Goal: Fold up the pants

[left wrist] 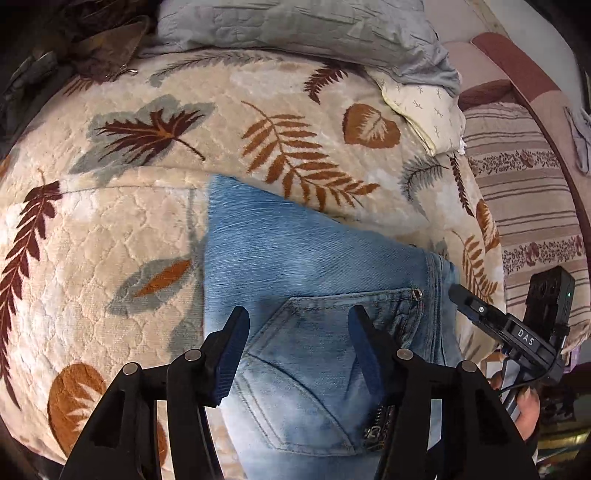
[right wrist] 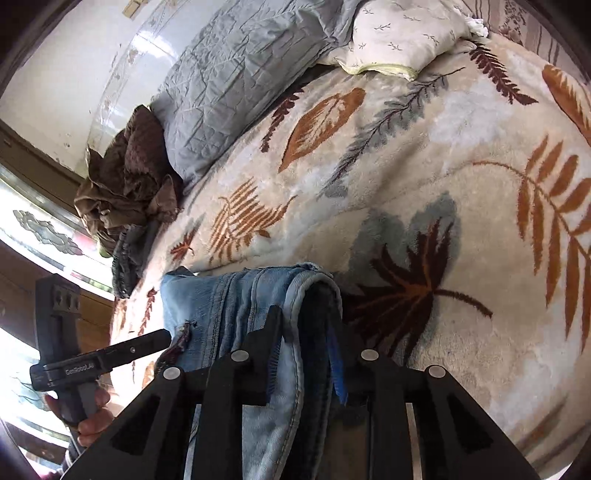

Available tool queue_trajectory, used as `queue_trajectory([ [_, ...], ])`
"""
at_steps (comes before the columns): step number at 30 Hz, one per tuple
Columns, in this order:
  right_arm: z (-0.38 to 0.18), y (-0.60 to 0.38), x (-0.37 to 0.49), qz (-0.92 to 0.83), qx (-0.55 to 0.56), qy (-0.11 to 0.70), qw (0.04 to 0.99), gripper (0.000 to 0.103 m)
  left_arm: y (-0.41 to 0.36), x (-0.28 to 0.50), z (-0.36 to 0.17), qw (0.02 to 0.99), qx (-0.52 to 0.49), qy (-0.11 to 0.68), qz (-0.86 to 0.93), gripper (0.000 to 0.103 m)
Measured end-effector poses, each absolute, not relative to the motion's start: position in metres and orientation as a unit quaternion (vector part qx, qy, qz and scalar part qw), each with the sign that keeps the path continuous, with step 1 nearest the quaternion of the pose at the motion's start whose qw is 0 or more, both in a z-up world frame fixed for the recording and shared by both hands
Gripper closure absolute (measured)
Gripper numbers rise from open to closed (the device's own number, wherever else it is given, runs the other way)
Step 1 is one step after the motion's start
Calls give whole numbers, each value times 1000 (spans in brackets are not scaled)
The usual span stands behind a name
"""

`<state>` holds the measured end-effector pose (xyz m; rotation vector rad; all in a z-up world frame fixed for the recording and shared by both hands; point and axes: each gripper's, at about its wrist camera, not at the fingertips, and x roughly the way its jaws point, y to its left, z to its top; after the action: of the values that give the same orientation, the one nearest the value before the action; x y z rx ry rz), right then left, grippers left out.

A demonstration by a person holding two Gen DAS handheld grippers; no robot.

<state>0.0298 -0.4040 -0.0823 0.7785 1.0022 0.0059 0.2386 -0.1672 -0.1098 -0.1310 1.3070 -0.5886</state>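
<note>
Pants: light blue faded denim jeans (left wrist: 314,266), folded, lying on the cream plush blanket with brown and grey leaf prints (left wrist: 110,221); in my left view a back pocket (left wrist: 314,347) faces up just under my fingers, and the folded edge runs away from me toward the far pillows.
Left gripper: my black two-finger left gripper (left wrist: 299,332) hangs over the pocket with its blue-padded fingers (left wrist: 232,354) spread wide apart; nothing sits between them, and whether they touch the cloth I cannot tell.
Right gripper: my black right gripper (right wrist: 306,354) has its jaws pressed onto a thick bunched layer of the jeans (right wrist: 229,295); the denim hem drapes over and between the two fingers, with the blue pad (right wrist: 338,373) on the right side against it.
Where the right one sits: seen from the left view, its tip (left wrist: 465,295) is at the right edge of the jeans, near the waistband seam.
Far side: a crumpled grey quilted pillow (left wrist: 295,26) and a white pillow with small sprig print (left wrist: 424,110) lie along the far edge of the blanket.
Far left: a heap of brown clothing (right wrist: 125,184) rests beside the grey pillow.
Right: a striped floral sheet (left wrist: 524,192) shows beyond the blanket's edge.
</note>
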Motion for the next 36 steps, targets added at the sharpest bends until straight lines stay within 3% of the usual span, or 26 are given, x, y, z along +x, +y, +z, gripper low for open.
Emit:
queue_trajectory([
  [2, -83, -409, 20, 9, 387, 470, 793, 49, -143, 243, -120, 733, -98, 619, -265, 48],
  [7, -106, -396, 14, 45, 431, 481, 762, 47, -127, 240, -150, 693, -131, 655, -270, 48],
  [11, -88, -372, 24, 42, 362, 486, 794, 77, -131, 225, -129, 709, -118, 635, -285, 49],
  [16, -69, -359, 11, 19, 267, 488, 831, 85, -140, 211, -140, 729, -61, 628, -267, 46],
  [19, -85, -364, 7, -1, 270, 508, 818, 80, -142, 204, -131, 735, -61, 624, -259, 47],
  [29, -61, -356, -37, 31, 342, 497, 797, 65, -133, 147, -89, 774, -4, 581, -251, 52],
  [36, -44, -330, -47, 30, 290, 492, 820, 65, -124, 130, -68, 777, 16, 570, -266, 52],
])
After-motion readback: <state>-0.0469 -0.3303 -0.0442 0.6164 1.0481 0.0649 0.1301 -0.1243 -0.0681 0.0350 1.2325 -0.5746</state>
